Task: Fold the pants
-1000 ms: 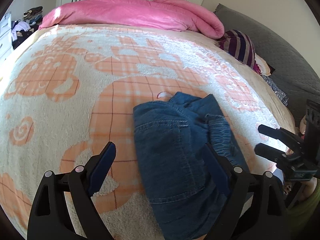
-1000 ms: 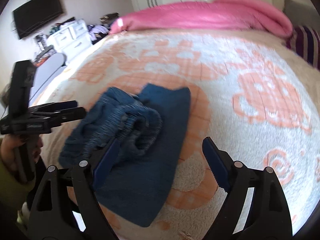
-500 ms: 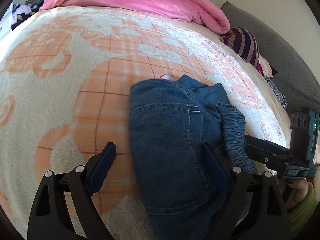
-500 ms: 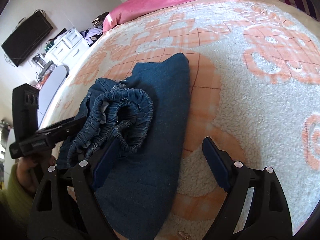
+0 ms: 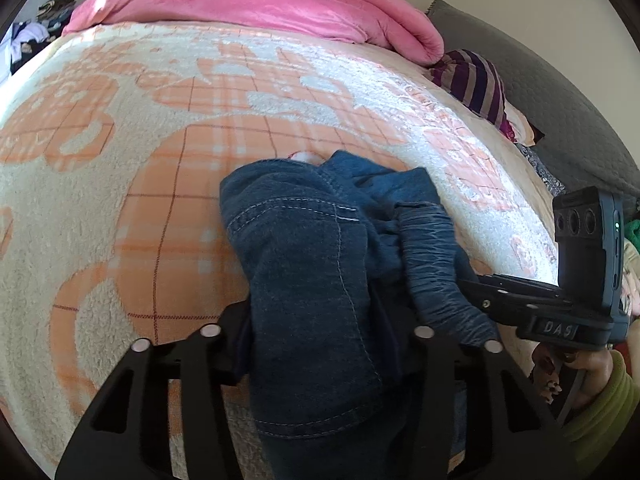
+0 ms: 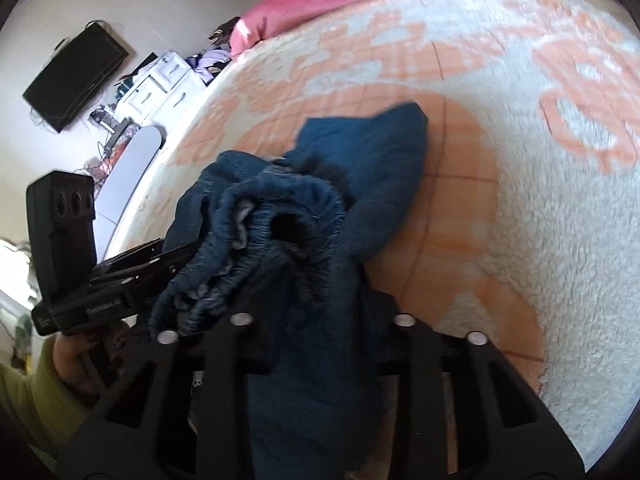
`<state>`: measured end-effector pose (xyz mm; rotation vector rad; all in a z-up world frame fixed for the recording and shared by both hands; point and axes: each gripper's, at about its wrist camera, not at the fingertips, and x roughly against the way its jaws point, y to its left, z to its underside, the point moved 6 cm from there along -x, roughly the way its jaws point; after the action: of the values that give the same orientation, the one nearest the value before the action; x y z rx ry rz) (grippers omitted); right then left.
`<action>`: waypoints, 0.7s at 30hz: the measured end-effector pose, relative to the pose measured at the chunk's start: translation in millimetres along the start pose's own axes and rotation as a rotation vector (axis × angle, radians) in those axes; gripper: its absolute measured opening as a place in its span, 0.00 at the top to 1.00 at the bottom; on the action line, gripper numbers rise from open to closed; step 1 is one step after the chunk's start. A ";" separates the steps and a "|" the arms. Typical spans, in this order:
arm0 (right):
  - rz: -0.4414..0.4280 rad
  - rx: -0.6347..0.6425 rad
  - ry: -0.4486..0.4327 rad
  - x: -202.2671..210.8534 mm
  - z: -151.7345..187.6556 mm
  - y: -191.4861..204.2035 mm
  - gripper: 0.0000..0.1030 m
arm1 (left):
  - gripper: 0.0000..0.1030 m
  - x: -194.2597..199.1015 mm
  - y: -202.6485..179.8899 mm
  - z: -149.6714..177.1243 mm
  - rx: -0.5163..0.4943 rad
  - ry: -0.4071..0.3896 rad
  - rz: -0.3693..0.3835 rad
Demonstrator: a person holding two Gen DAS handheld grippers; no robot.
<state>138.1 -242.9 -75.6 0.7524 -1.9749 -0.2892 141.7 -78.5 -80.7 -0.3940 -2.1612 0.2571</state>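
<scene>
Lying bunched near the bed's (image 5: 100,208) front edge, one pair of blue denim pants (image 5: 312,280) is held by two grippers: left gripper (image 5: 316,336) clamped on the leg fabric, right gripper (image 6: 320,320) clamped beside the elastic waistband (image 6: 280,232). One pink duvet (image 5: 256,4) lines the far edge.

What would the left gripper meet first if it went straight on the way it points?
The folded blue denim pants: the left gripper is already shut on them. Beyond lies the cream-and-orange fleece blanket, though depth is unclear.
</scene>
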 end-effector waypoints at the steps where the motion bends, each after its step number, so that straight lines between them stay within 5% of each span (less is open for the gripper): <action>1: 0.022 0.037 -0.016 2.9 -1.0 6.7 0.84 | 0.65 2.2 -0.7 -1.6 -0.003 -0.001 0.003; 10: 0.112 0.215 -0.100 17.2 -29.8 46.7 0.86 | 0.72 27.3 0.2 -31.1 -0.011 -0.071 0.010; 21: 0.165 0.265 -0.140 -12.7 -81.8 38.2 0.86 | 0.72 13.0 21.9 -73.1 -0.002 -0.138 -0.075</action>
<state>197.8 -196.6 -24.6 0.7463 -2.2210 0.0206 198.3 -50.5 -35.9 -0.3032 -2.3063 0.2458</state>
